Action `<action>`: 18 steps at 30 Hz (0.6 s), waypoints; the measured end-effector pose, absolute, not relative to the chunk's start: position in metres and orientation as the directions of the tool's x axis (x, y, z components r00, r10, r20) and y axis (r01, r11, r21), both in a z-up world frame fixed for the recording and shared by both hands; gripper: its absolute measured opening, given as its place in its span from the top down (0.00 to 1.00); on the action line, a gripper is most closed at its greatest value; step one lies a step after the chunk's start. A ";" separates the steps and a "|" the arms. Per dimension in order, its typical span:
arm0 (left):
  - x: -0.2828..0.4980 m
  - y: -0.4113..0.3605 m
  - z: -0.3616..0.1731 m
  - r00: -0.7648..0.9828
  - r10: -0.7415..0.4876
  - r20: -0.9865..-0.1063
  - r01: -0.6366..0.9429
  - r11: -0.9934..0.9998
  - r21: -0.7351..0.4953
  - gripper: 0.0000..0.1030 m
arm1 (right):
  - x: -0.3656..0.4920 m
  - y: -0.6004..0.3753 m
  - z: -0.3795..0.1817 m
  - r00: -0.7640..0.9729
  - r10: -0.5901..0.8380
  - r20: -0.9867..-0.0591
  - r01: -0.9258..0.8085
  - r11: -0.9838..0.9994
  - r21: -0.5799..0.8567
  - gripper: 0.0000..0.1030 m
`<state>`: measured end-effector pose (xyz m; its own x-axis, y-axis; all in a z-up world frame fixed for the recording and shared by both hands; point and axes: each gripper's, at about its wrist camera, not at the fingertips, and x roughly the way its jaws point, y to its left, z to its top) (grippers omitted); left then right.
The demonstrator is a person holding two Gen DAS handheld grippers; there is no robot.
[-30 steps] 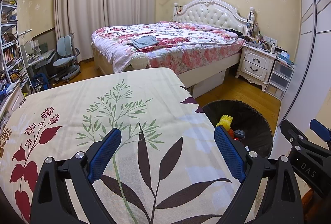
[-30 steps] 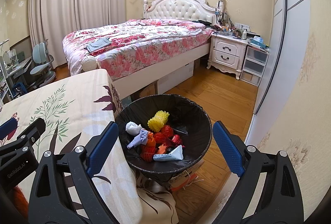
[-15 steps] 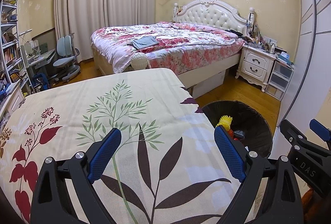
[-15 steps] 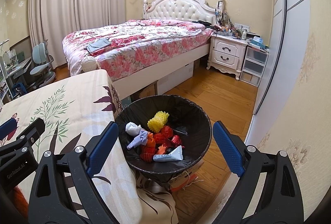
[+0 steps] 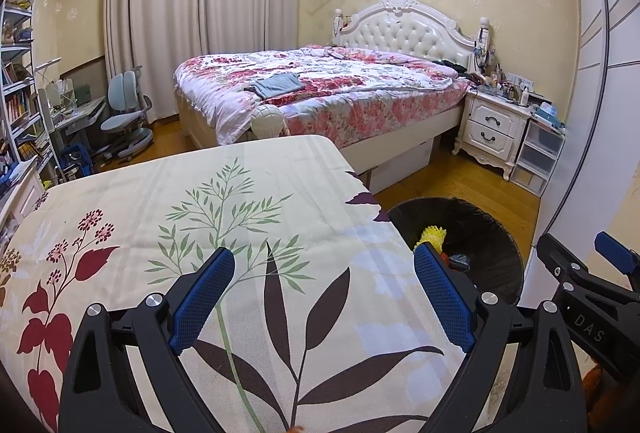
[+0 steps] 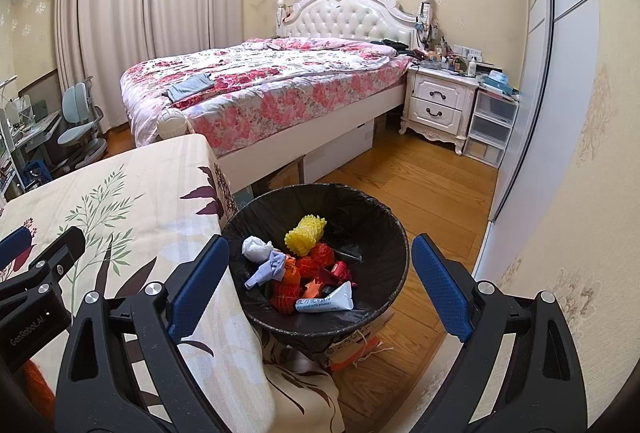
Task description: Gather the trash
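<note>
A round bin with a black liner (image 6: pixel 384 221) stands on the floor at the table's right edge. Inside lie yellow foam netting (image 6: pixel 306 229), red netting (image 6: pixel 320 257), white crumpled paper (image 6: pixel 256 248), a pale blue scrap (image 6: pixel 268 269) and a white tube (image 6: pixel 326 301). My right gripper (image 6: pixel 320 285) hangs open over the bin with nothing between its blue pads. My left gripper (image 5: pixel 324 293) is open above the leaf-patterned tablecloth (image 5: pixel 180 209), empty. The bin (image 5: pixel 480 233) shows at the right of the left wrist view, with the right gripper's finger (image 5: pixel 612 261) beside it.
A bed with a flowered quilt (image 6: pixel 272 81) lies beyond the table. A white nightstand (image 6: pixel 438 105) and clear drawers (image 6: pixel 490 129) stand by the sliding wardrobe (image 6: pixel 560 73). A desk chair (image 5: pixel 126 113) and bookshelf (image 5: pixel 20 93) are at the left. A cardboard box (image 6: pixel 356 343) sits under the bin.
</note>
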<state>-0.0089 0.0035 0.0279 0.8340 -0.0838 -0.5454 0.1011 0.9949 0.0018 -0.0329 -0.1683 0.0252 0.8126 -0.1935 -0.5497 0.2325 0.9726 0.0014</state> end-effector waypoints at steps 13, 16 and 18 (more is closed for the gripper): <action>-0.011 0.004 0.030 0.846 -0.091 -0.525 0.105 0.994 -0.005 0.12 | -0.033 -0.168 0.025 0.813 -0.194 -0.549 0.232 0.973 0.000 0.12; -0.011 0.005 0.030 0.855 -0.076 -0.513 0.096 0.995 0.013 0.12 | -0.033 -0.167 0.025 0.813 -0.192 -0.550 0.230 0.973 0.000 0.12; -0.010 0.007 0.030 0.854 -0.066 -0.515 0.087 0.996 0.017 0.12 | -0.033 -0.167 0.025 0.814 -0.190 -0.549 0.227 0.974 0.000 0.12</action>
<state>-0.0102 0.0067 0.0298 0.8543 -0.0660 -0.5155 0.0870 0.9961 0.0166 -0.0328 -0.1672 0.0246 0.8137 -0.1896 -0.5494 0.2270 0.9739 0.0001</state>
